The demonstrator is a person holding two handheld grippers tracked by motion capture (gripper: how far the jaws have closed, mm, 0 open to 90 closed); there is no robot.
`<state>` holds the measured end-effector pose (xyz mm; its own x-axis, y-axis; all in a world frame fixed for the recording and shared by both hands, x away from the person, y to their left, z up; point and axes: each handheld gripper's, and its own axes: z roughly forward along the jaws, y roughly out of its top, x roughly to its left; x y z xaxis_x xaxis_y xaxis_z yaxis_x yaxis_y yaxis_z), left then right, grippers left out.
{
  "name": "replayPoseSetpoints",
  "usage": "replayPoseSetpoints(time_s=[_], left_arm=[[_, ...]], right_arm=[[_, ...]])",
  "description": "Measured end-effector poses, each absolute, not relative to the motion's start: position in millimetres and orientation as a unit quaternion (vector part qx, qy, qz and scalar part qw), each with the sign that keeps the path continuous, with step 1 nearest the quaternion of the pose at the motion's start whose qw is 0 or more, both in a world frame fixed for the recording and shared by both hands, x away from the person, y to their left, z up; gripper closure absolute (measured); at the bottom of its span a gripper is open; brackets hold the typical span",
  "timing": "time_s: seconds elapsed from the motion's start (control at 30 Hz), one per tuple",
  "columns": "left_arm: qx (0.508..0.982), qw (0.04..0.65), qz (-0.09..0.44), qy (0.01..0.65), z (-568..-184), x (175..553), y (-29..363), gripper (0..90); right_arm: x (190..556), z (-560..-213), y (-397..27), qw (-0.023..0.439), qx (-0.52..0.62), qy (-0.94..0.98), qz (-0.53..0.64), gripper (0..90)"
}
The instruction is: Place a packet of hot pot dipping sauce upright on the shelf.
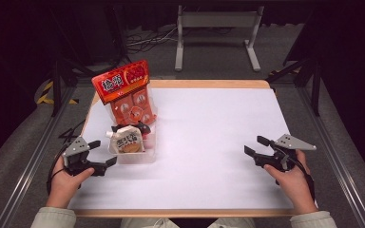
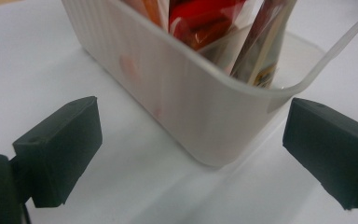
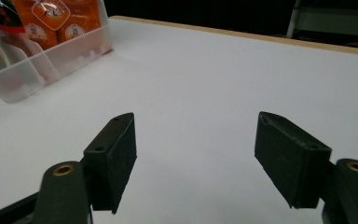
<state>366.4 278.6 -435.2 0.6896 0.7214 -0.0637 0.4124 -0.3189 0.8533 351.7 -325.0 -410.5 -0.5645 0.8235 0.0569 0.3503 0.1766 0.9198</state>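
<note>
bin [image 1: 148, 156] holds snack packs; left gripper [image 1: 103, 156] jaws apart beside it.

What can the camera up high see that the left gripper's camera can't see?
High view alone: both hands, the right gripper open over bare white table, the big red snack bag sticking up from the bin, and a white pouch in front of it.
Left gripper view alone: the left gripper up close, its black jaws wide apart, and the bin's ribbed wall.
Both: the clear plastic bin with packets inside.
</note>
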Motion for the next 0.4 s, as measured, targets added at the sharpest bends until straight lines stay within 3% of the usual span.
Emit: replayPoseSetpoints(time_s=[0.4], left_arm=[[0.786,0.479,0.156,0.359,-433.8,365.7,281.8,5.7]], right_arm=[[353.7,-419.5,-328.2,0.243,0.405,0.727,0.498,29.0]])
